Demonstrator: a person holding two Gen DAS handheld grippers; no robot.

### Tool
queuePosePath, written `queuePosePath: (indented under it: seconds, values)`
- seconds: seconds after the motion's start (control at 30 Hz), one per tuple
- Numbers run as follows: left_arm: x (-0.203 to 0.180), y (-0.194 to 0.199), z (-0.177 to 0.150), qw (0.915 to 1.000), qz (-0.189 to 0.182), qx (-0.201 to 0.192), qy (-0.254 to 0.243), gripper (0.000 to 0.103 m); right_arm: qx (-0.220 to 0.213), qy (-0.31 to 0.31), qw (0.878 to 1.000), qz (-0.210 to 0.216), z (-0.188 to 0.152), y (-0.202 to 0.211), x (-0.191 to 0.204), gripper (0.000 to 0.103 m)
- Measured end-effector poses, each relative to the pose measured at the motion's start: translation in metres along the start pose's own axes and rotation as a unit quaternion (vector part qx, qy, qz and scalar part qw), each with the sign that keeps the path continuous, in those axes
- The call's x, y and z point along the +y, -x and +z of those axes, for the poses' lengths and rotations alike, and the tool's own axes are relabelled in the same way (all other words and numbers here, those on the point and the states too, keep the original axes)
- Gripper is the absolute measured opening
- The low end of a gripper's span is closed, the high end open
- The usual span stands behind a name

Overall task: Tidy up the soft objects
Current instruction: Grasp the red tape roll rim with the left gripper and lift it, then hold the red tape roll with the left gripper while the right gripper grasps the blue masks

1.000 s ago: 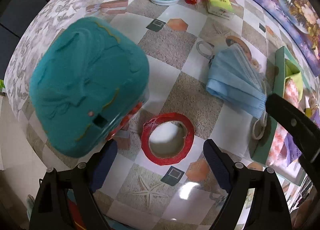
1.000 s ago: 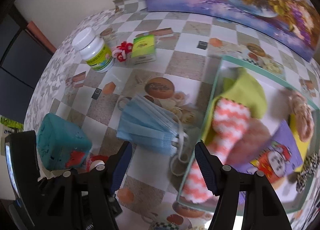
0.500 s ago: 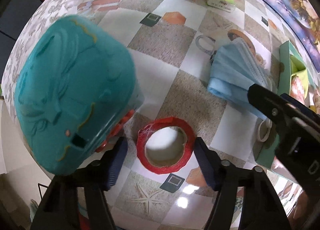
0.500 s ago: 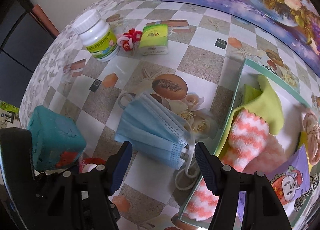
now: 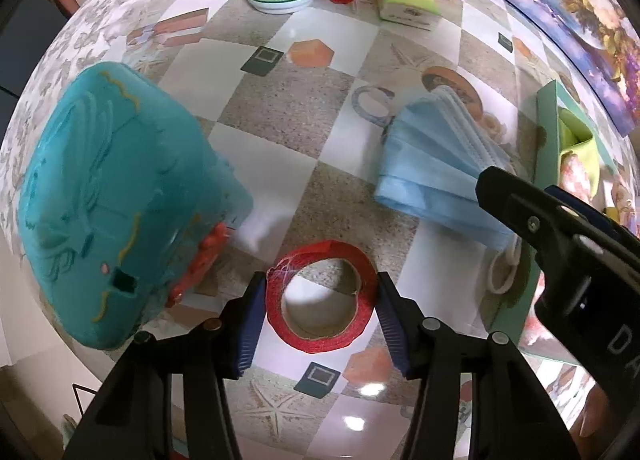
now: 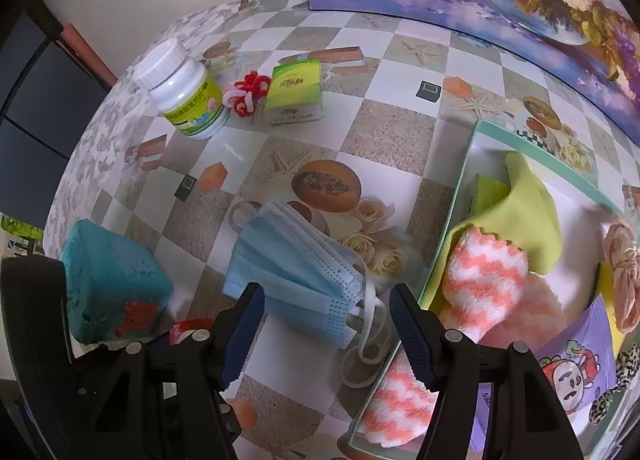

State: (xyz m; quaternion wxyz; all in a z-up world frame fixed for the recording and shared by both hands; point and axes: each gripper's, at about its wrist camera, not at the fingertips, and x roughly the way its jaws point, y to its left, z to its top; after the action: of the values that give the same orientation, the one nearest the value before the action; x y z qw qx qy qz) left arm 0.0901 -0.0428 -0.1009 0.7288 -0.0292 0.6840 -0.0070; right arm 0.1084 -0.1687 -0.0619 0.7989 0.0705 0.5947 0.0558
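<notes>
One red tape roll [image 5: 321,297] is clamped by the closing left gripper [image 5: 320,314] — the right gripper [image 6: 326,324] is held open above one stack of blue masks [image 6: 294,260]

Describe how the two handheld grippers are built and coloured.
Both the left gripper and the right gripper look alike: matte black angular plastic frames, silver pivot bolts, two fingers lined with dark blue ribbed pads. No cables or sleeves show.

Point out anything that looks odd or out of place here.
The left gripper has just been closing around a red tape roll, a rigid thing in a soft-objects job, while the blue face masks lie outside the tray.
</notes>
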Motion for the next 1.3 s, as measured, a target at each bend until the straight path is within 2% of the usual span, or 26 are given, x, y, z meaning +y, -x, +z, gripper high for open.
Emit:
queuePosePath:
  seconds: [0.23, 0.63, 0.9, 1.1, 1.3]
  values:
    - [-0.005, 0.014, 0.007, 0.9992, -0.037, -0.017, 0.001, 0.055, -0.012, -0.006, 1.0, 0.004, 0.001, 0.009, -0.005, 0.069]
    - [-0.042, 0.031, 0.038, 0.9968, -0.065, -0.044, -0.019, 0.054, -0.052, -0.047, 0.998, 0.011, 0.008, 0.037, -0.029, 0.069]
    - [-0.045, 0.038, 0.072, 0.9969, -0.052, -0.058, -0.003, 0.054, -0.078, -0.078, 0.994, 0.014, 0.011, 0.057, -0.05, 0.069]
    - [-0.034, 0.039, 0.085, 0.9968, -0.026, -0.075, 0.007, 0.054, -0.062, -0.063, 0.996, 0.01, 0.012, 0.049, -0.047, 0.069]
    - [-0.005, 0.047, 0.089, 0.9981, -0.015, -0.059, 0.01, 0.054, -0.03, -0.017, 0.999, -0.001, 0.009, 0.025, -0.023, 0.069]
